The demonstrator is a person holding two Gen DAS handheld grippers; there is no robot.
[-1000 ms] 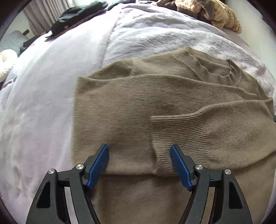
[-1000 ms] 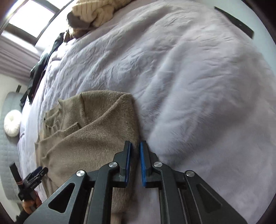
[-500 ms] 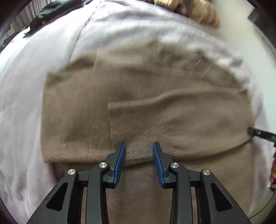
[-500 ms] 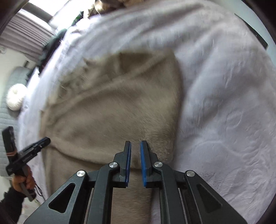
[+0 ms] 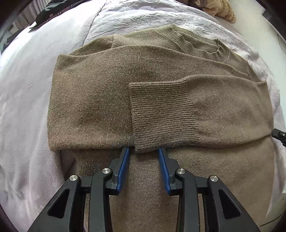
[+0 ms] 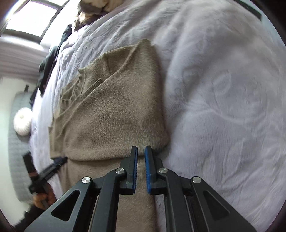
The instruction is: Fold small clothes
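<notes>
A taupe knit sweater (image 5: pixel 110 92) lies flat on the bed with both sleeves folded across its front; the ribbed cuff (image 5: pixel 160 114) of the upper sleeve sits in the middle. My left gripper (image 5: pixel 143 151) hovers low over the sweater's body, jaws partly open around the cuff's lower edge, gripping nothing. The sweater also shows in the right wrist view (image 6: pixel 114 114). My right gripper (image 6: pixel 140 151) is over the sweater's right edge, below the folded sleeve, its jaws nearly shut with a thin gap and nothing between them. The left gripper also shows in the right wrist view (image 6: pixel 48 171).
A pale lilac blanket (image 5: pixel 26 89) covers the bed (image 6: pixel 223 89). A beige knit pile (image 5: pixel 218 7) and dark clothes (image 5: pixel 48 12) lie at the far end. A white round cushion (image 6: pixel 22 123) sits on a grey seat beside the bed.
My left gripper's jaws narrowed from wide open to partly open and settled at the cuff's lower edge. My right gripper moved from the bare blanket onto the sweater's right edge.
</notes>
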